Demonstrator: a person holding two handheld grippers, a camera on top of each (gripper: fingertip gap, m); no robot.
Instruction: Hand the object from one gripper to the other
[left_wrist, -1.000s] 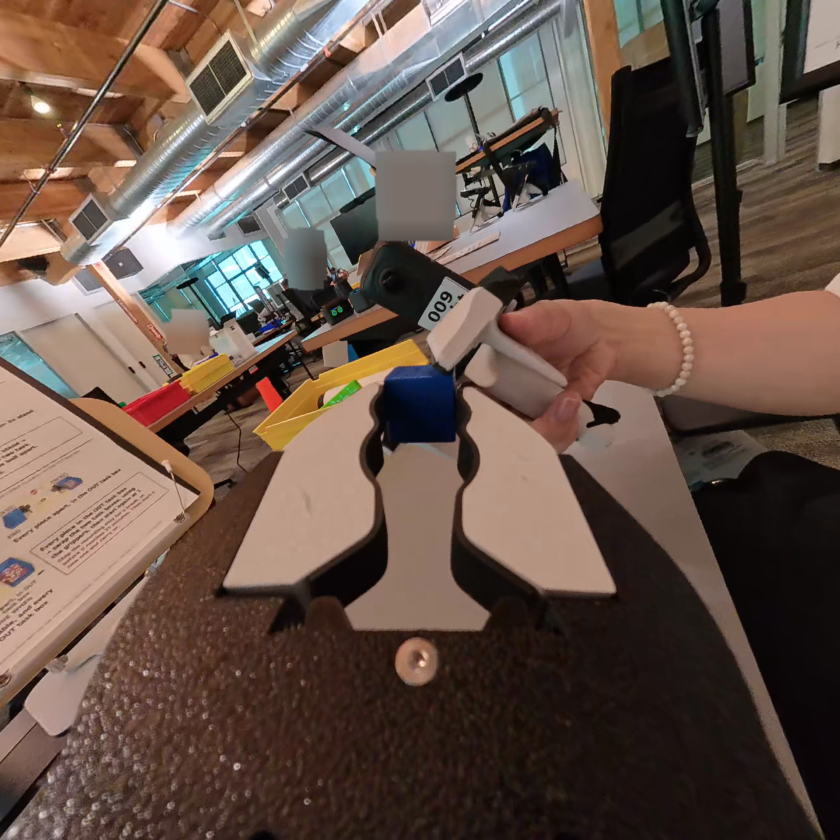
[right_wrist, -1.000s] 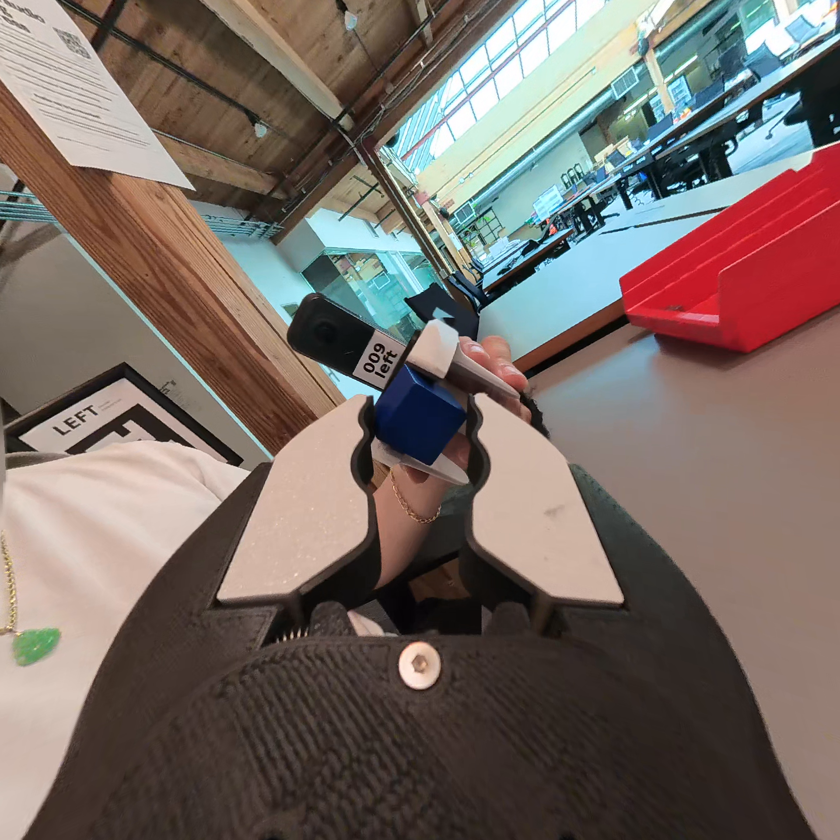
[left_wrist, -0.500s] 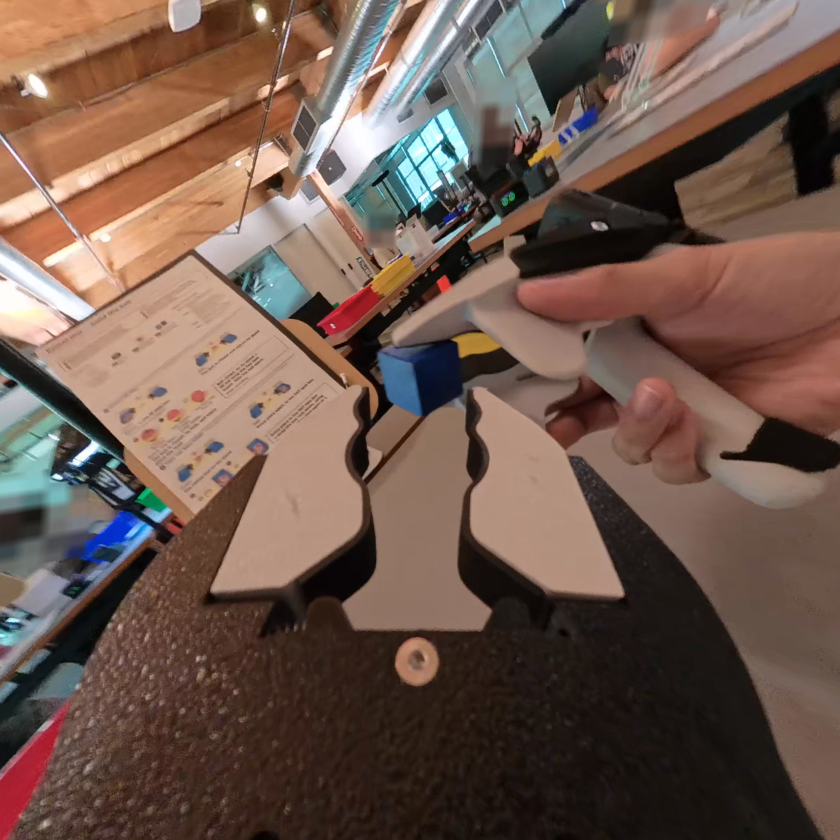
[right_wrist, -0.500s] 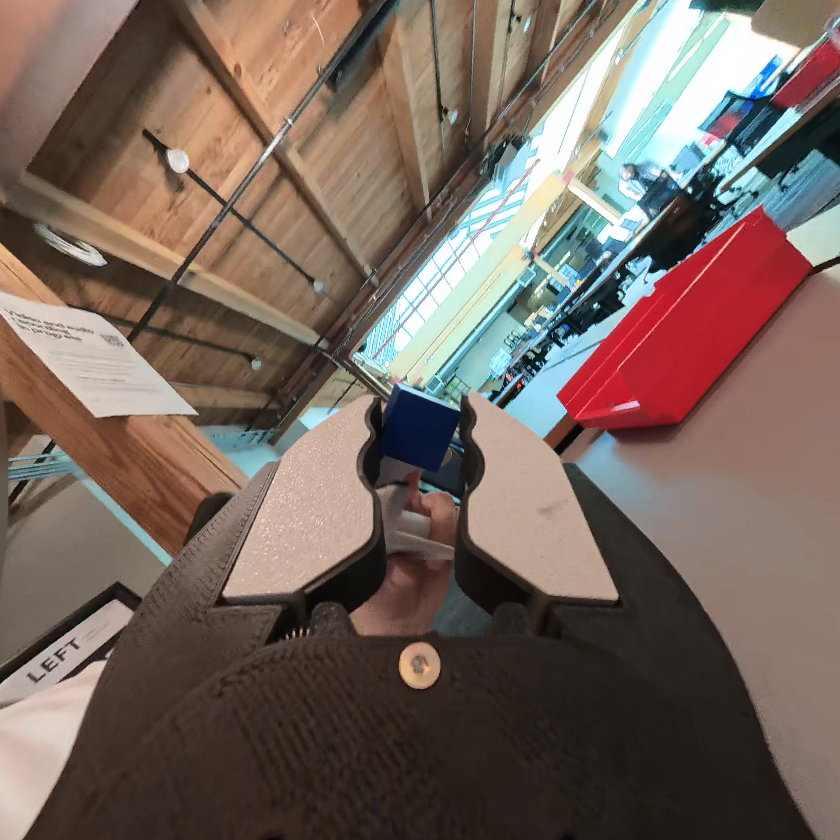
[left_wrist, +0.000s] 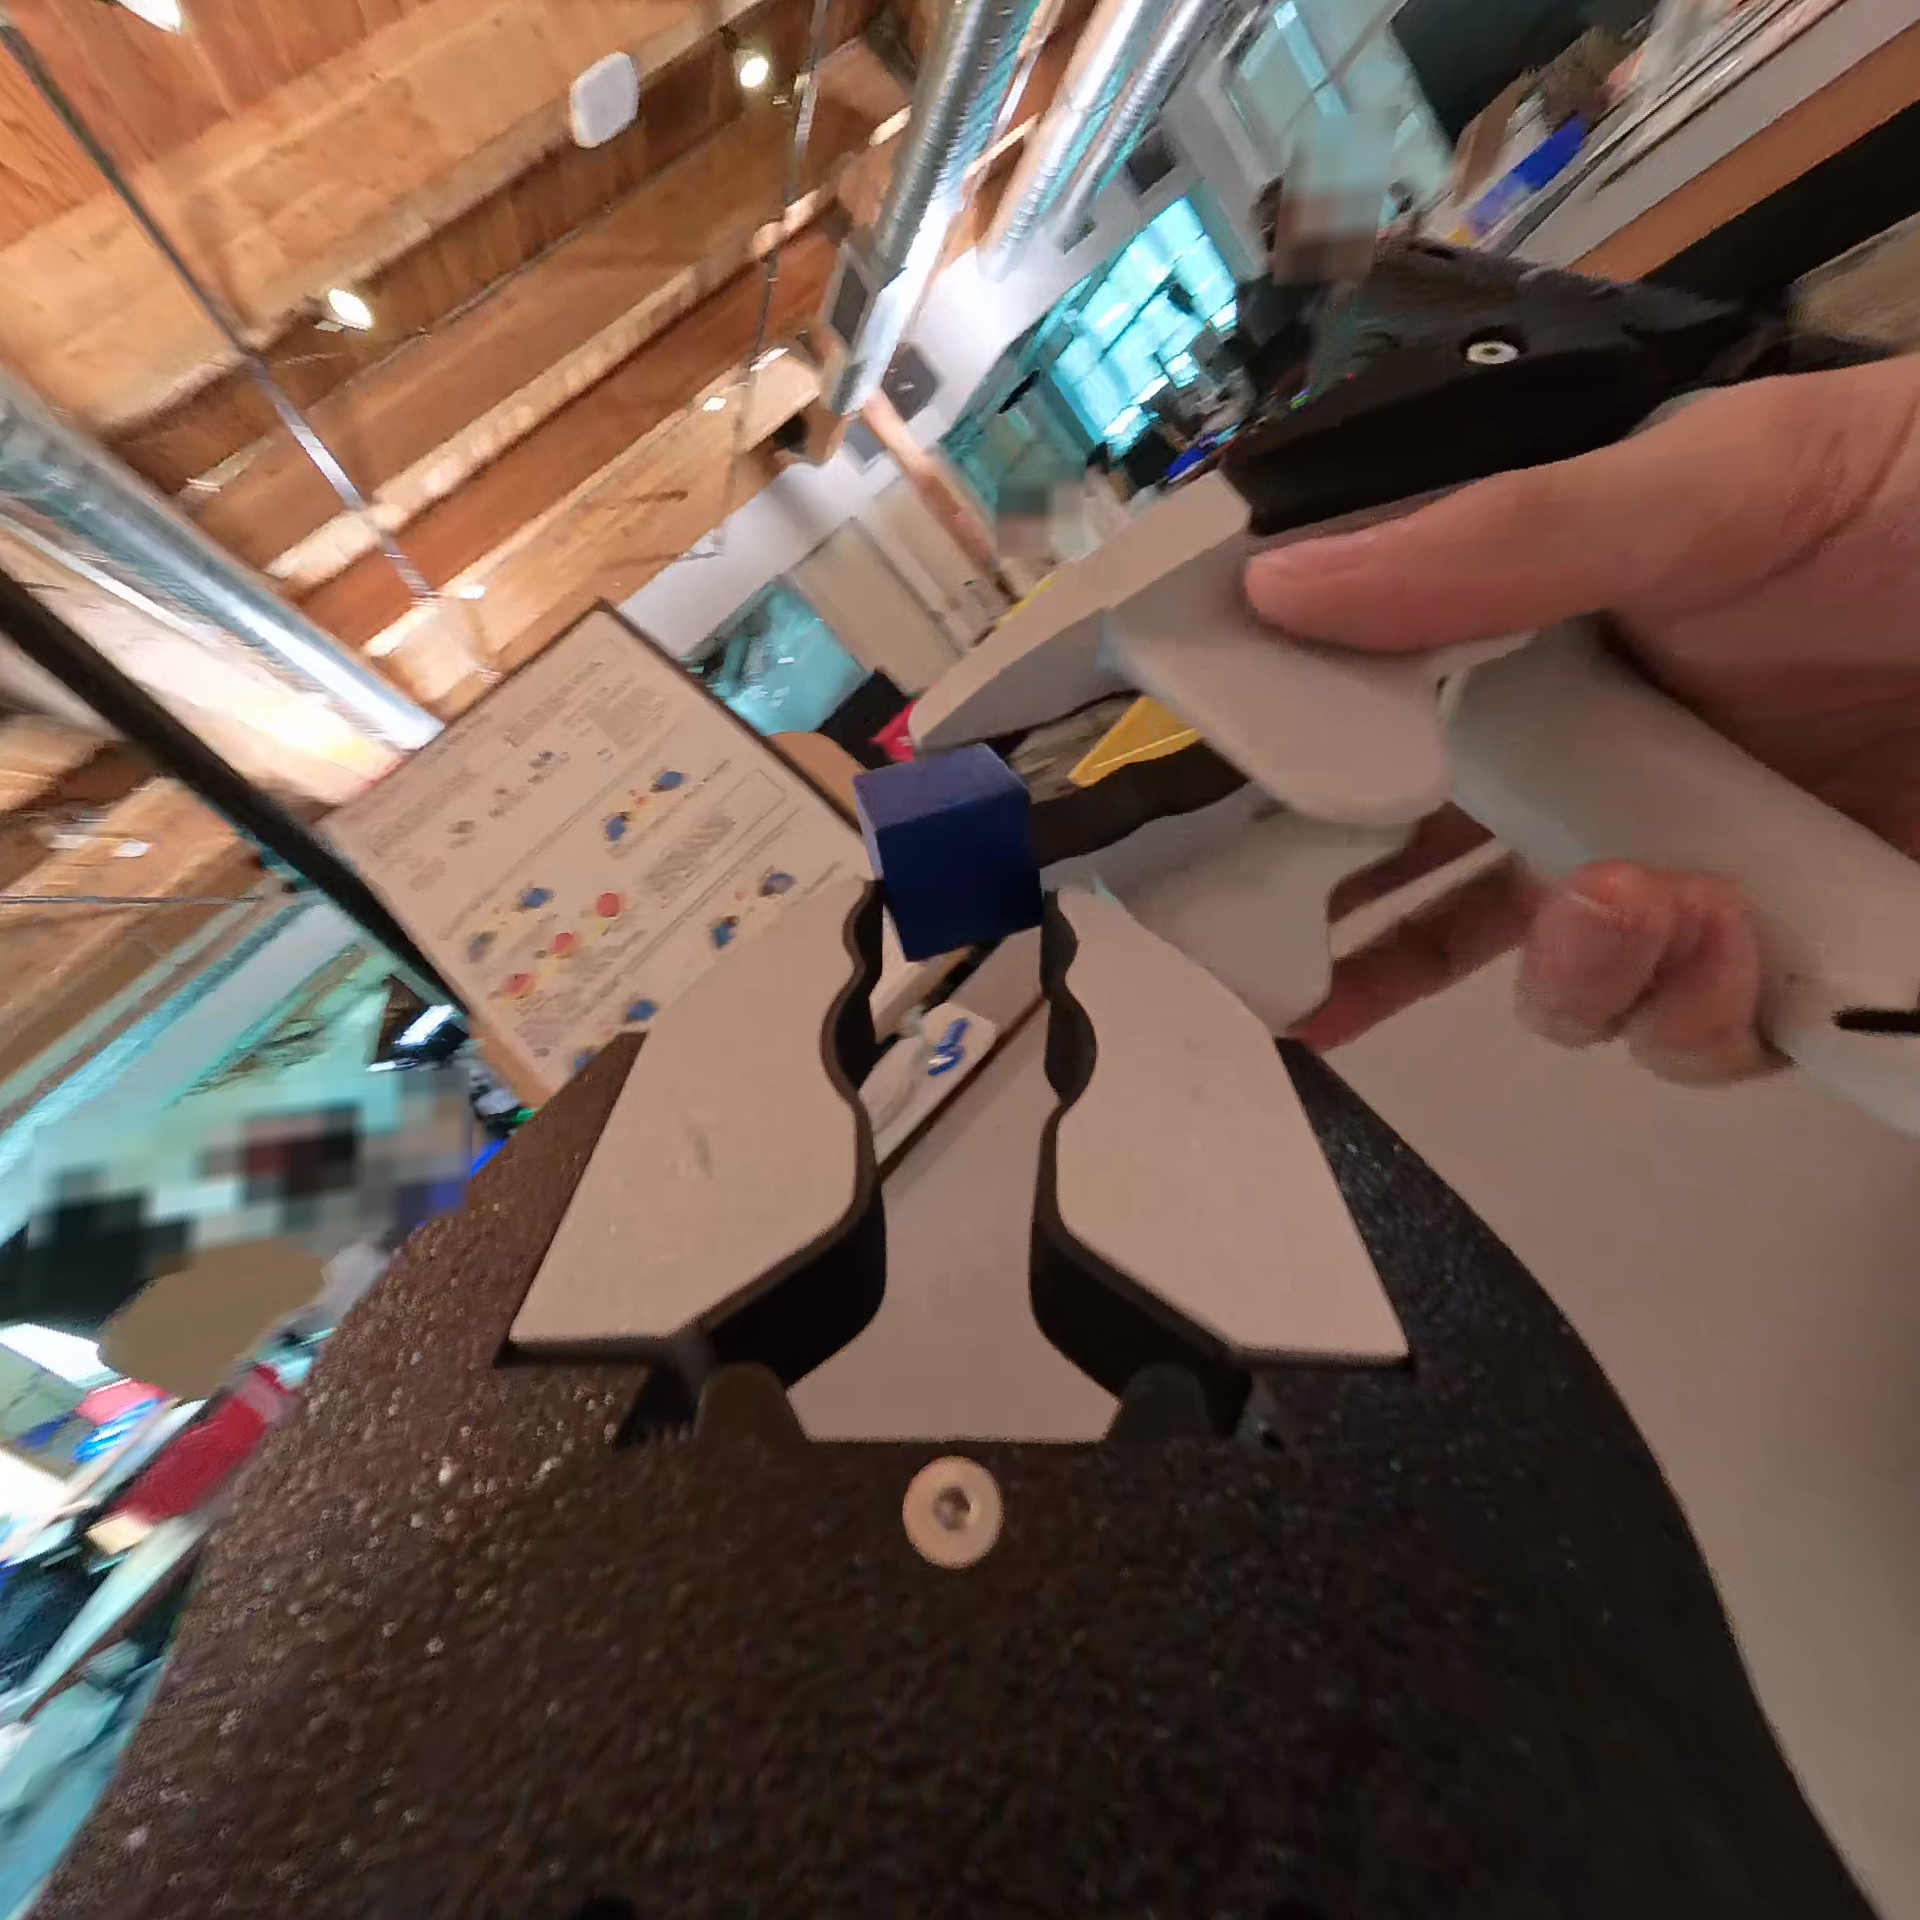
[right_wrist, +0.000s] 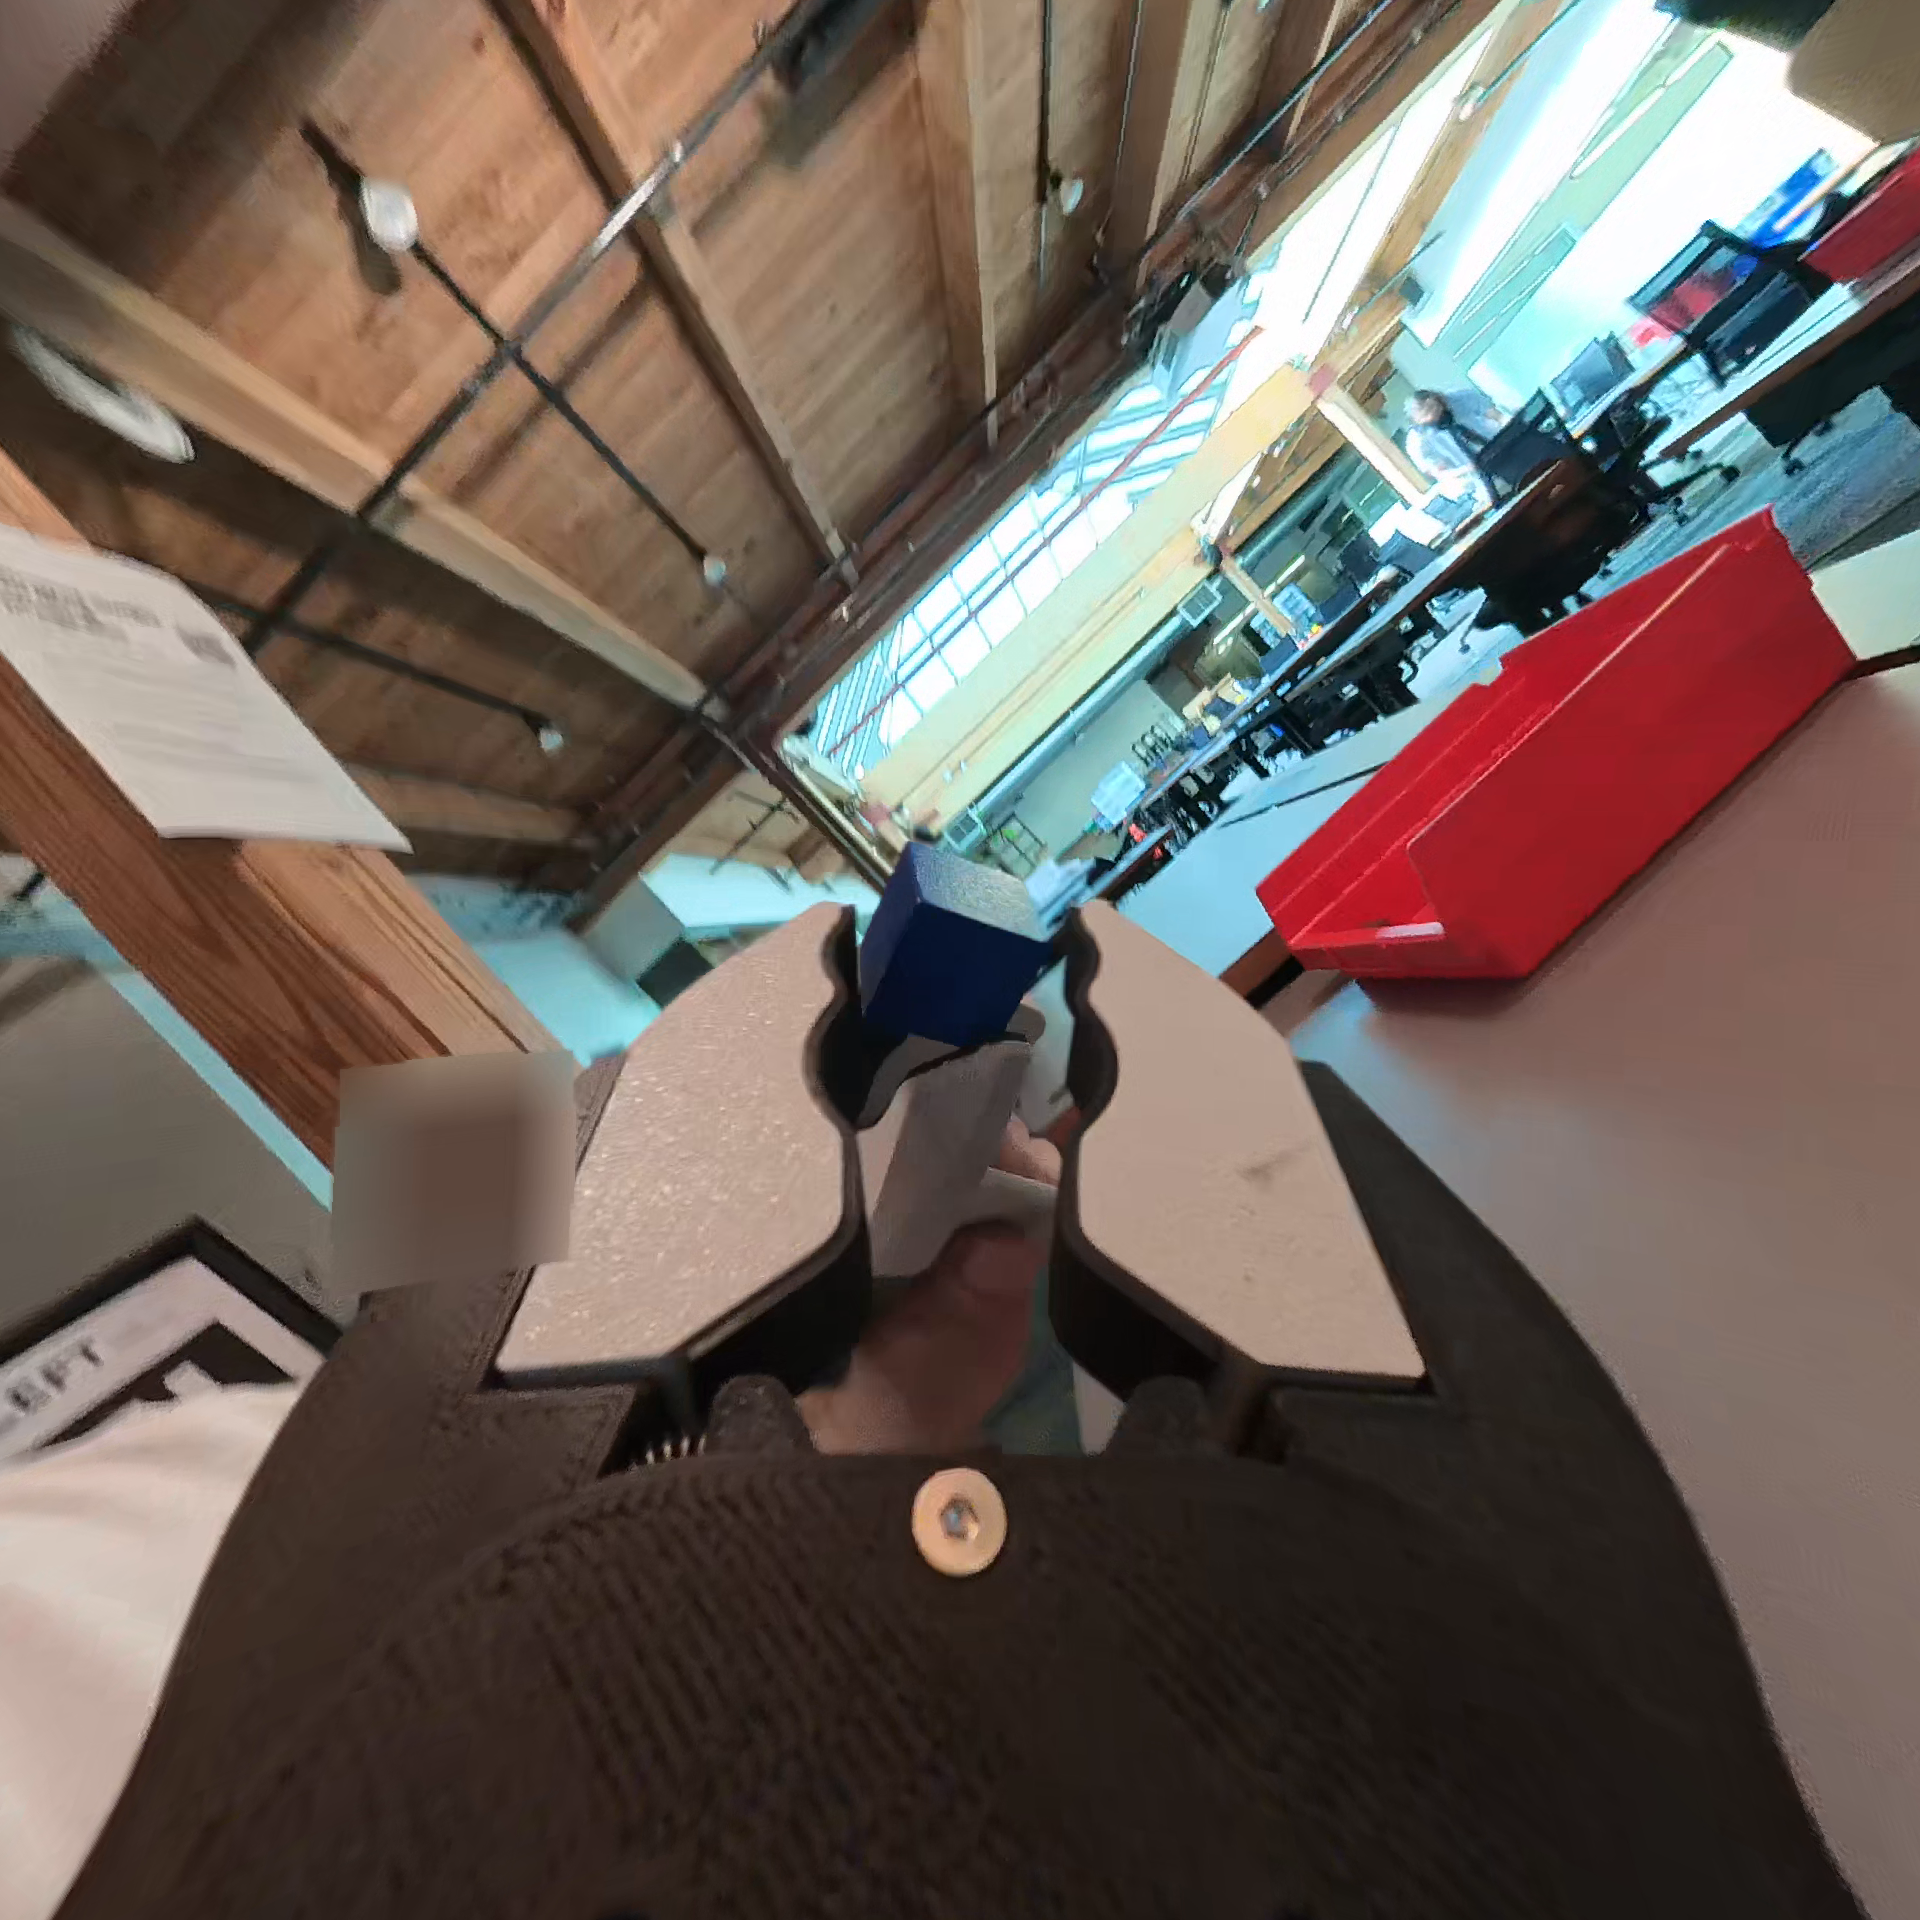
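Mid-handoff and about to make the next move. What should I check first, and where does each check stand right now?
1. Small dark blue cube sits between the right gripper fingers: ok.
2. Cube is in the air, resting on nothing: ok.
3. Left gripper fingertips are level with the cube's sides: ok.
4. Left fingers are actually pressing on the cube: cannot tell.
5. Grips are crossed, with the right fingers above and below the cube and the left fingers at its sides: ok.
6. Safe for either gripper to let go: cannot tell, because item 4 is open.
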